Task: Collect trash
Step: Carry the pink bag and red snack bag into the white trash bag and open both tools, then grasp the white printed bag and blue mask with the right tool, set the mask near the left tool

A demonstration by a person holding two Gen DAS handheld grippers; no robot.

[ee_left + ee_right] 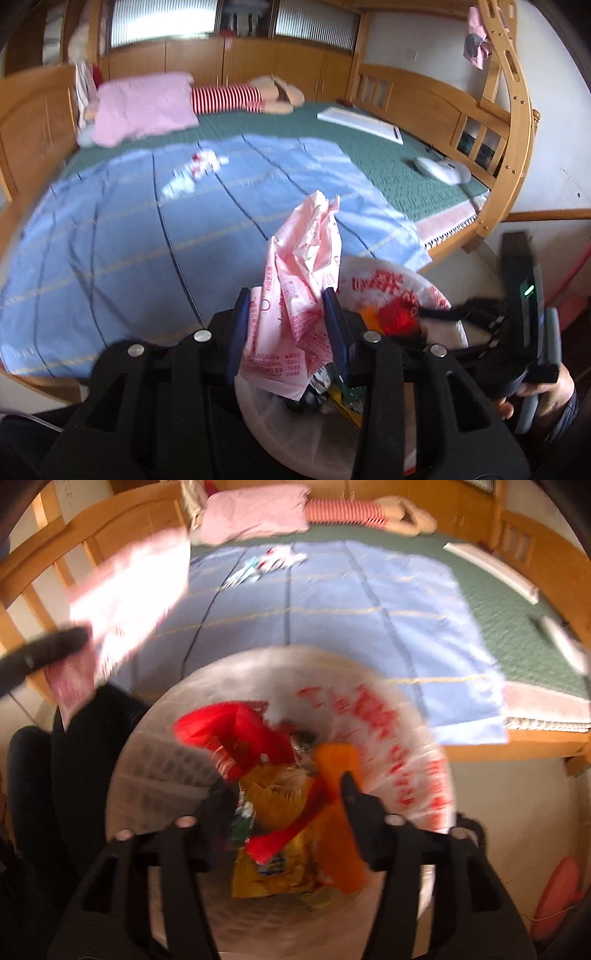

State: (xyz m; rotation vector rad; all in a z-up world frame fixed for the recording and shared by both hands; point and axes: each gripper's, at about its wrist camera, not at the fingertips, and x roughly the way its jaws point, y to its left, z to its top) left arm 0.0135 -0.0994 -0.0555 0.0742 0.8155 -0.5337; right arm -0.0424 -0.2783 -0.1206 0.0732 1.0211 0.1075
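My left gripper [286,325] is clamped on a crumpled pink-and-white printed wrapper [303,266], held just above the rim of the trash bin [391,269], which stands on the floor beside the bed [369,155]. My right gripper [284,794] hangs over the same bin's mouth with its jaws apart and nothing pressed between them; beneath it lie a red wrapper [236,734], a yellow snack bag [273,864] and an orange piece [340,812], all inside the bin's white liner with red print [402,738]. Farther out, a blue sheet [110,240] covers the near part of the bed, with small scraps [201,164] lying on it well apart from the bin.
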